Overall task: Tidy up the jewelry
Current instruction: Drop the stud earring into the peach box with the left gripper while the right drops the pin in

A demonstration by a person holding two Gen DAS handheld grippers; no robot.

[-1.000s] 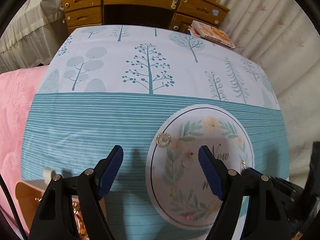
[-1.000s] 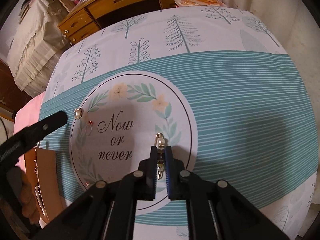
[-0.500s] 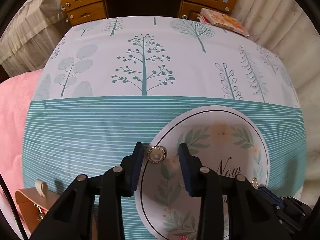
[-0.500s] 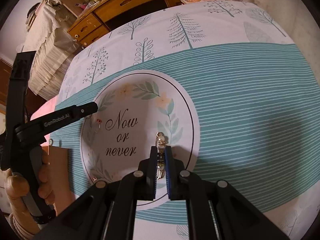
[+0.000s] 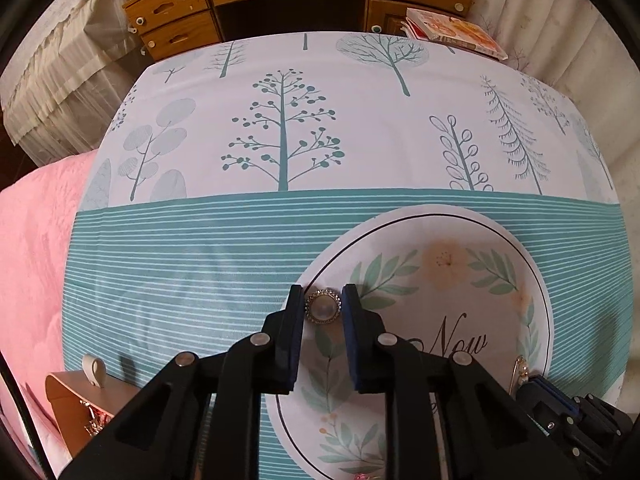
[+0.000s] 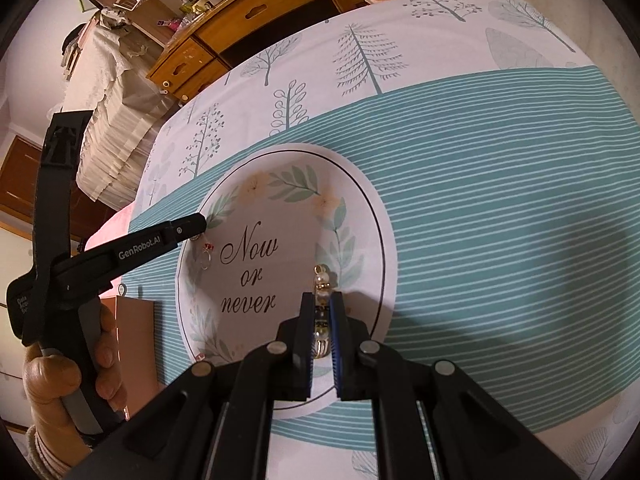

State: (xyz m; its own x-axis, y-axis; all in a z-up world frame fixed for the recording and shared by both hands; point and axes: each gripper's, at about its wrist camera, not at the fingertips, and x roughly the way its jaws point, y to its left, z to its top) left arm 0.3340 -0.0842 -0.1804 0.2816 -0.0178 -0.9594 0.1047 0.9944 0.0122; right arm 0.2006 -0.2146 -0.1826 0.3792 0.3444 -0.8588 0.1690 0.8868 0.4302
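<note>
The left gripper [image 5: 323, 307] has narrowed its jaws around the pearl brooch [image 5: 323, 307], seemingly touching, while the right gripper [image 6: 321, 312] grasps a pearl clip [image 6: 321, 280].

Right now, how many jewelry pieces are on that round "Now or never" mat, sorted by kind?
Round pearl brooch, between the left gripper's fingers: 1
Gold pearl clip, in the right gripper: 1
Ring with red stone: 1
Total: 3
</note>
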